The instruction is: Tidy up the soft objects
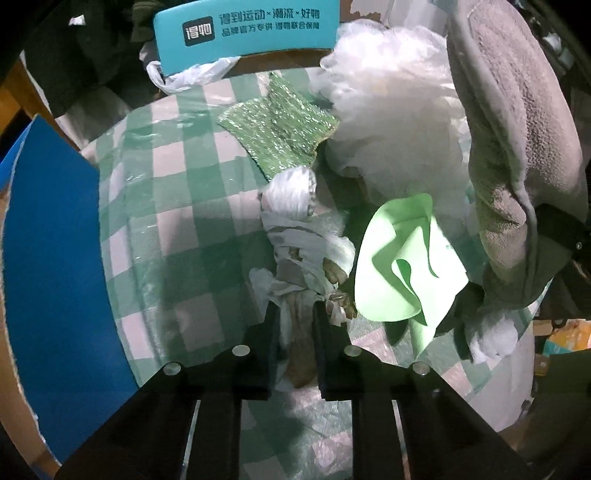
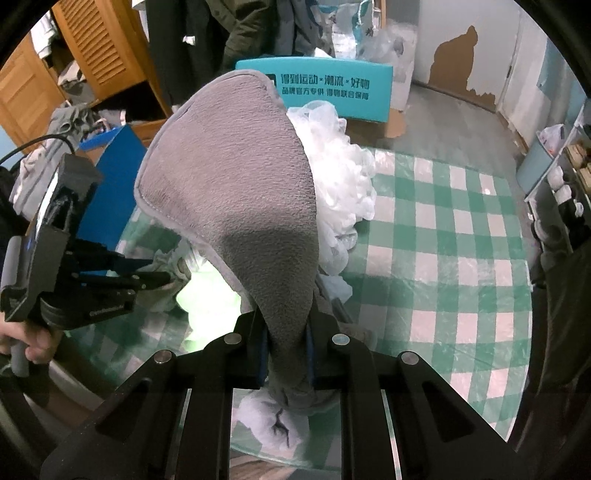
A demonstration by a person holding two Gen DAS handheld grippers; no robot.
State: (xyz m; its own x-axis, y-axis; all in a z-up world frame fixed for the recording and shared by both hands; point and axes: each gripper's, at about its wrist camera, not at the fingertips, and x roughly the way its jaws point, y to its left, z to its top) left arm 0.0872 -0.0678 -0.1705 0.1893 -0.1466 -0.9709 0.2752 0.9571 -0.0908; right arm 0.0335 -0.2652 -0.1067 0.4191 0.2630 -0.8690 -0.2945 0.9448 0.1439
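My left gripper [image 1: 295, 321] is shut on a knotted white plastic bag bundle [image 1: 303, 236] lying on the green checked table [image 1: 177, 206]. My right gripper [image 2: 286, 347] is shut on a grey fleece cloth [image 2: 236, 177], which stands up in front of it; the cloth also shows at the right of the left wrist view [image 1: 517, 147]. A white mesh bath pouf [image 2: 340, 177] sits behind the cloth. A light green cloth [image 1: 402, 258] lies beside the bundle. A glittery green scouring cloth [image 1: 280, 133] lies further back.
A teal cardboard box [image 1: 247, 33] with printed text stands at the table's far edge. A blue box [image 1: 55, 236] stands at the left. A wooden cabinet [image 2: 92, 48] and hanging clothes are behind. Shelves stand at the right [image 2: 561, 177].
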